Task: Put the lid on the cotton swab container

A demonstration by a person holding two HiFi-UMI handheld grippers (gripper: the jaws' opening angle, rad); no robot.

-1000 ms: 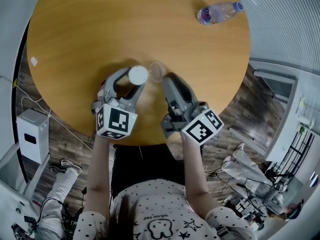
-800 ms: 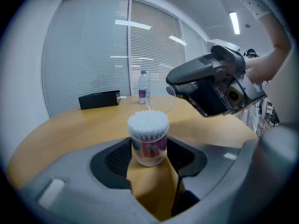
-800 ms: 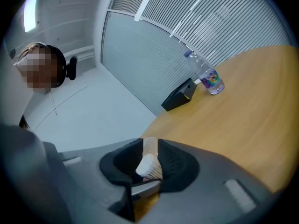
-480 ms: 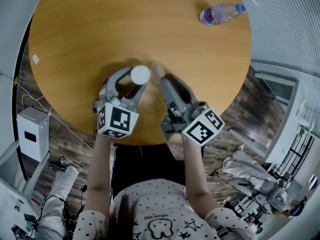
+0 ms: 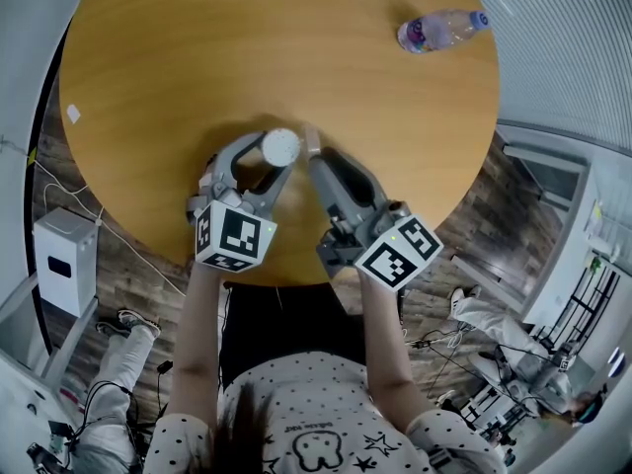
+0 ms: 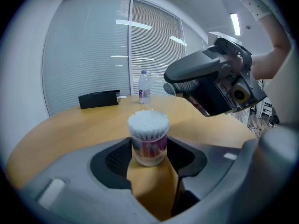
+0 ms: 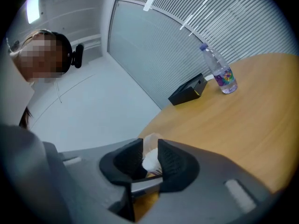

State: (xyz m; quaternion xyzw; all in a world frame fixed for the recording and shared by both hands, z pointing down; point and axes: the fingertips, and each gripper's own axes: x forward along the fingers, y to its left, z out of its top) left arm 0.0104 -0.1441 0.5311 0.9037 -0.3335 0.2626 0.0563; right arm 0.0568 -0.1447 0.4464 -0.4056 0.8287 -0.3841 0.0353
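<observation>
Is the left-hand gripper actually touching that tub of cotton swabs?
Touching. The left gripper view shows the left gripper closed against both sides of the cotton swab container, with no gap showing.

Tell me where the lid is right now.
In the head view, the lid is clamped in the right gripper, lifted above the table and just to the right of the cotton swab container.

Round light-wood table point(image 5: 197, 57), clear plastic water bottle with purple label point(image 5: 439, 30) standing near its far edge, black rectangular box point(image 6: 99, 99) nearby, pale slatted window blinds point(image 6: 93, 45) behind.
</observation>
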